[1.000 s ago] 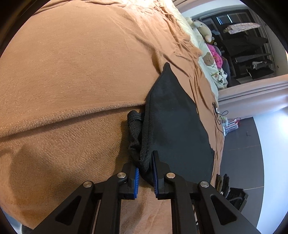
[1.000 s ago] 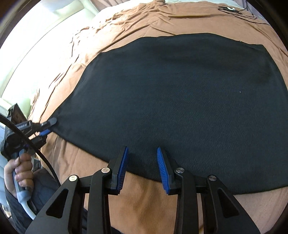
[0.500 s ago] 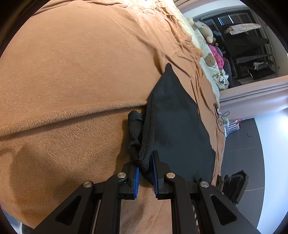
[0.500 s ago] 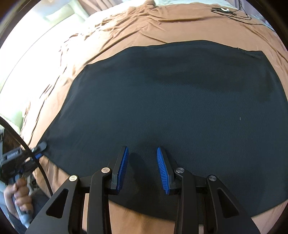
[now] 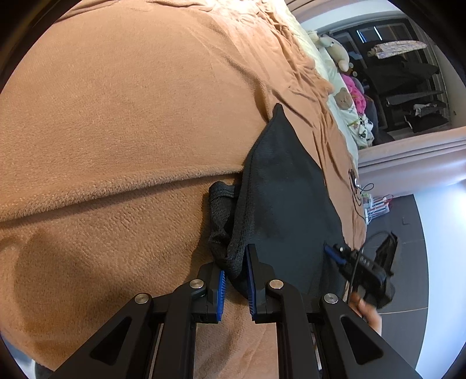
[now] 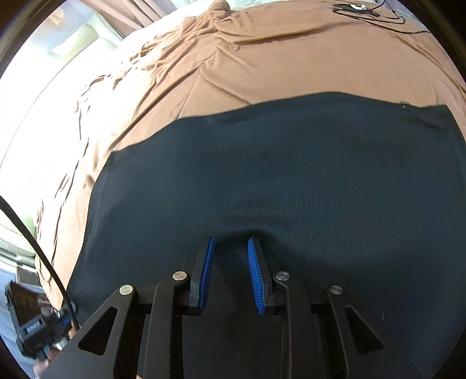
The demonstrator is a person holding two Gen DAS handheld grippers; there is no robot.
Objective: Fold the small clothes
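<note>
A black garment (image 6: 276, 180) lies spread flat on a brown blanket (image 6: 262, 58) over a bed. In the left wrist view the garment (image 5: 285, 198) runs away from me, and my left gripper (image 5: 234, 272) is shut on its bunched near corner. My right gripper (image 6: 230, 262) is open, its blue pads (image 6: 256, 280) resting on the middle of the cloth with a small dent just ahead of them. The right gripper also shows in the left wrist view (image 5: 361, 262) at the garment's right edge. The left gripper shows at the lower left of the right wrist view (image 6: 38, 326).
The brown blanket (image 5: 116, 131) has a raised seam crossing it left of the garment. A black cable and a small device (image 6: 358, 7) lie on the far side of the bed. Stuffed toys (image 5: 340, 55) and a dark rack (image 5: 407, 87) stand beyond the bed.
My right gripper has moved forward from the garment's near edge onto its middle and now presses on the cloth. My left gripper has kept its hold on the corner.
</note>
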